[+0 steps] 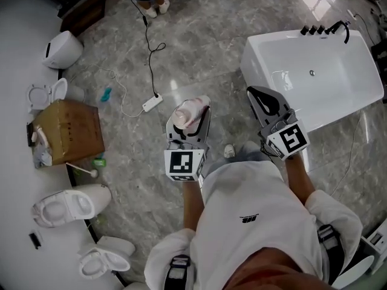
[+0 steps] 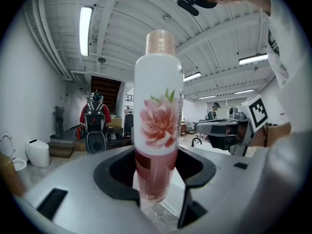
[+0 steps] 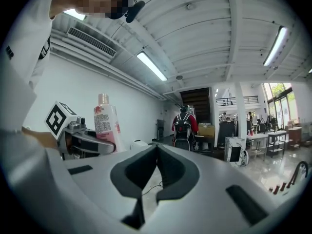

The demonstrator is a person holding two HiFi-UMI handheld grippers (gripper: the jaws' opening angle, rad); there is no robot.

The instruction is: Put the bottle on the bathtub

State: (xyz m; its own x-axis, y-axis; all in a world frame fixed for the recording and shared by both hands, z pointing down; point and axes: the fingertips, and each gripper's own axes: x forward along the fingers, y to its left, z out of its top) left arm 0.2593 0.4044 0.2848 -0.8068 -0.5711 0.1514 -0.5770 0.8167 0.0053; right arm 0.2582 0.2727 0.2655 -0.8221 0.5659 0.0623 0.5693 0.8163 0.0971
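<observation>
A white and pink bottle (image 2: pixel 157 116) with a flower print and a beige cap stands upright between the jaws of my left gripper (image 2: pixel 155 191), which is shut on its lower part. In the head view the bottle (image 1: pixel 190 113) is held above the grey floor, left of the white bathtub (image 1: pixel 326 77). My right gripper (image 1: pixel 270 106) hangs over the tub's near left corner, its jaws shut with nothing between them (image 3: pixel 155 167). The right gripper view also shows the bottle (image 3: pixel 107 123) in the left gripper off to the left.
A power strip with a cable (image 1: pixel 152 103) lies on the floor ahead. A cardboard box (image 1: pixel 69 130) and several toilets (image 1: pixel 68 204) line the left wall. Black taps (image 1: pixel 323 29) sit at the tub's far rim. A person with a backpack (image 2: pixel 95 123) stands in the distance.
</observation>
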